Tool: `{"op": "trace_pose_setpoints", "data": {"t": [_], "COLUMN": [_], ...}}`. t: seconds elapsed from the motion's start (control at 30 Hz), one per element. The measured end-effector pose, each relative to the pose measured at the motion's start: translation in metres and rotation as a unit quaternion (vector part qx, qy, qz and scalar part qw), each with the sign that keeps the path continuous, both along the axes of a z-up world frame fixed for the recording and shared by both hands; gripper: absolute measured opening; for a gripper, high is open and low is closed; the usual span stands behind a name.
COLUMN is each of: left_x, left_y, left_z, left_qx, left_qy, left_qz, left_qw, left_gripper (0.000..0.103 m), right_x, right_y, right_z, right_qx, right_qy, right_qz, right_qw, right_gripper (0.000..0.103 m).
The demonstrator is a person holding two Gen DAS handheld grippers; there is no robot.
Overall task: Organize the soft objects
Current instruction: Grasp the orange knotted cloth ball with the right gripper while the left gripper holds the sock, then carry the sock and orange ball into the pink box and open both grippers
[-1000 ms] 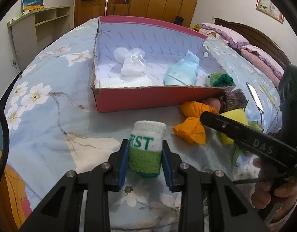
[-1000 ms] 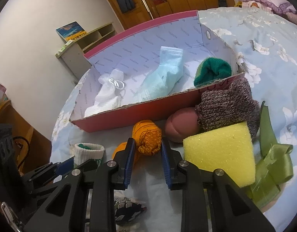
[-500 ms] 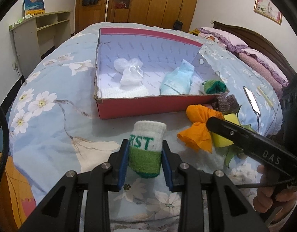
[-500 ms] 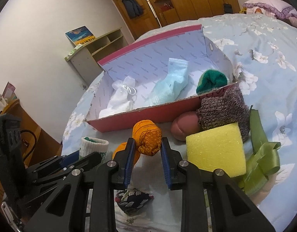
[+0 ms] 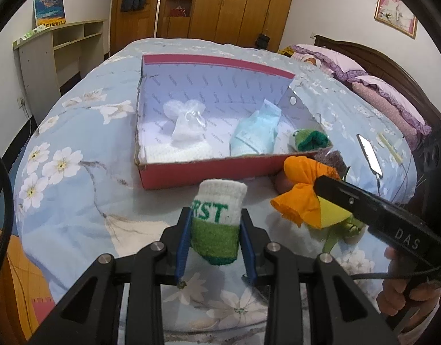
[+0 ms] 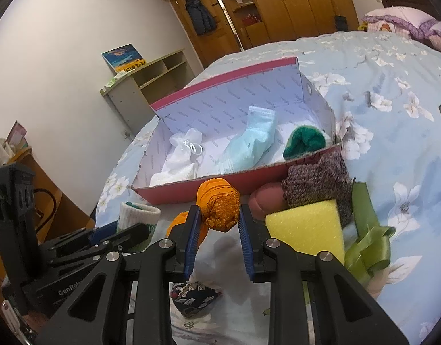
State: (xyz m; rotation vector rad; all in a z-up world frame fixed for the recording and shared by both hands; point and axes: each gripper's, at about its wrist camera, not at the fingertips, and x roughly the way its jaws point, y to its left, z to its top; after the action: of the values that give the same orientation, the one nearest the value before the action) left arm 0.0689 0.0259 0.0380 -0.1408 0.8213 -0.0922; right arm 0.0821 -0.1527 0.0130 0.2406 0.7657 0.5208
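My left gripper [image 5: 215,244] is shut on a white and green knitted wristband [image 5: 217,221], held upright above the bedspread in front of the red box [image 5: 209,169]. My right gripper [image 6: 218,231] is shut on an orange cloth bundle [image 6: 219,208], also lifted off the bed; the same orange cloth [image 5: 302,191] hangs to the right in the left wrist view. Inside the box lie a white pouch [image 5: 187,123], a light blue sock [image 5: 253,135] and a green knit piece [image 5: 309,139].
On the flowered bedspread [image 6: 392,132] right of the box lie a yellow sponge [image 6: 306,230], a grey-brown knit piece [image 6: 318,184], a reddish soft ball [image 6: 263,202] and a green ribbon [image 6: 367,238]. A dark patterned pouch [image 6: 191,297] lies below my right gripper. A phone [image 5: 369,155] rests far right.
Both grippers have risen with their loads, so the box and the items on the bed look lower and farther. Neither grip has changed.
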Motion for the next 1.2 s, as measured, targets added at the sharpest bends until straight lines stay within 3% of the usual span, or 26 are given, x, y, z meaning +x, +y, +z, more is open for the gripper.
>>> {"op": "trace_pose_setpoints", "data": {"t": [0.77, 1.2], "left_x": [0.059, 0.097], "left_y": [0.0, -0.015], "left_z": [0.03, 0.023], "left_qx": [0.012, 0.021], "left_qy": [-0.018, -0.016], "left_qz": [-0.012, -0.026], "left_qw": [0.9997, 0.9993], "left_gripper": [0.033, 0.033], "right_x": [0.037, 0.062], "right_y": [-0.014, -0.023], "right_z": [0.03, 0.039], "right_qx": [-0.02, -0.039], "right_qy": [-0.025, -0.035], "right_qz": [0.008, -0.009], "right_qw": [0.999, 0.999], "right_gripper": [0.027, 0.027]}}
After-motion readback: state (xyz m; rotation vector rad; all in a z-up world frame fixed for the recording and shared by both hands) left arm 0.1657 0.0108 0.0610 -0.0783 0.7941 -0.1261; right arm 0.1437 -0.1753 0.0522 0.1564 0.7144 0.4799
